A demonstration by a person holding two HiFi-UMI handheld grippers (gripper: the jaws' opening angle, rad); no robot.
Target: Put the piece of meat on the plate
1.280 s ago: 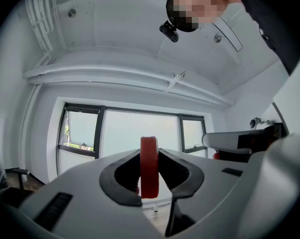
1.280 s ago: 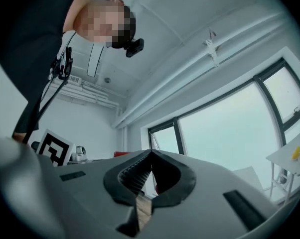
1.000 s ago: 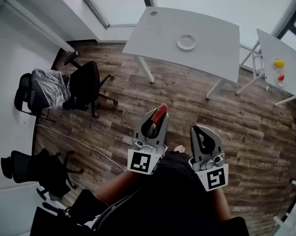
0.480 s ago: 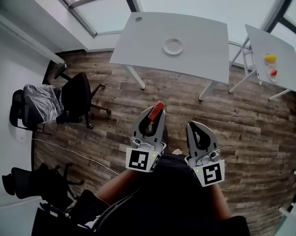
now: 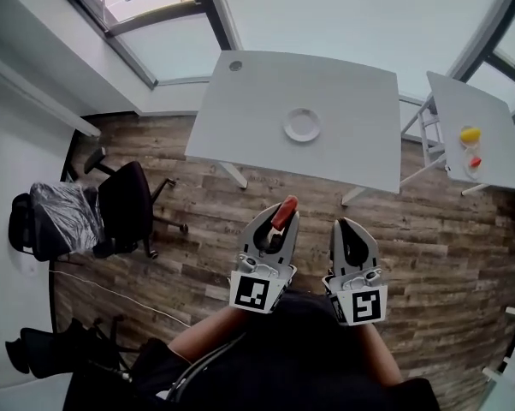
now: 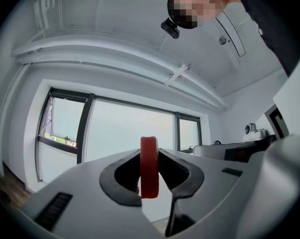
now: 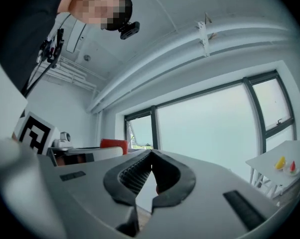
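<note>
Seen from above, a person stands on a wooden floor and holds two grippers out level in front of the body. The left gripper [image 5: 279, 224] is clamped on the piece of meat [image 6: 149, 167], a flat red slab. In the left gripper view the slab stands on edge, thin side facing the camera, and both pads press on its flat faces. In the head view its long axis follows the line the gripper points along, and one end sticks out past the jaw tips. The right gripper [image 5: 352, 228] is just beside the left. Its jaws are closed tip to tip, with nothing between them.

The plate [image 5: 302, 126], round, white and bare, lies near the middle of the tabletop of a white table [image 5: 352, 92]. It is straight ahead of the left gripper and a little to its right, beyond the tabletop's near edge and well apart from the meat. The left gripper is the nearer of the two, so the carry looks only partly done. The meat most likely needs bringing forward over that near edge.

A smaller table [image 5: 488, 118] at the right carries a yellow thing [image 5: 470, 134] and a red thing [image 5: 475, 162].
</note>
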